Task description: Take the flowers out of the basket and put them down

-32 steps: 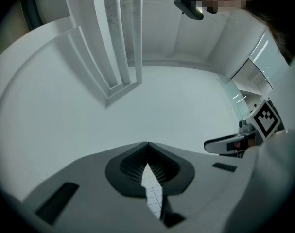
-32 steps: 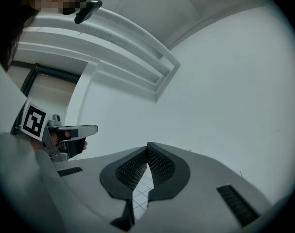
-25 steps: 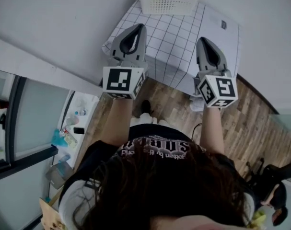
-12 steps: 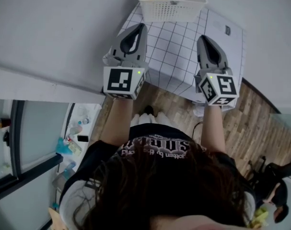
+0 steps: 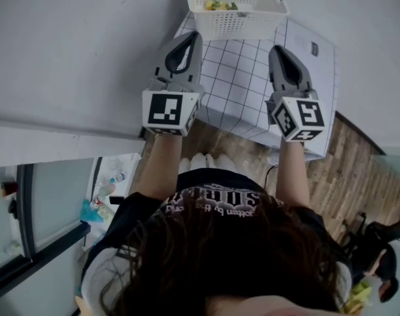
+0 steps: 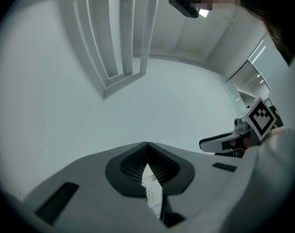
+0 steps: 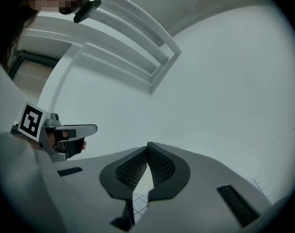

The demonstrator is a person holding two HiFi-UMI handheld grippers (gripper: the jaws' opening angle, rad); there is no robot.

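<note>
Both claws were clenched, with nothing in either. Left claw [image 6: 146, 144]: jaw tips met at the apex, and only a sliver of white mesh showed through the slit below them. Right claw [image 7: 147, 145]: tips were together too, with gridded surface visible through the slit.

In the head view the two claws sat side by side, pointing away from the person. They were over the near part of the tabletop [image 5: 242, 78], which carried a white square-grid pattern. Height above it couldn't be judged.

A white perforated basket [image 5: 234, 22] stood at the tabletop's far end, ahead of the claws and laterally between them. The left claw's tip looked nearer to the basket's front wall than the right's. Neither claw touched it.

The flowers [image 5: 219, 5] were inside the basket, showing just over its near rim as a small yellow-and-green clump. It was too small to count stems. They lay beyond both claw tips, behind the basket's front wall and apart from either claw.

Wood-plank floor [image 5: 358, 170] showed to the right of the tabletop.
</note>
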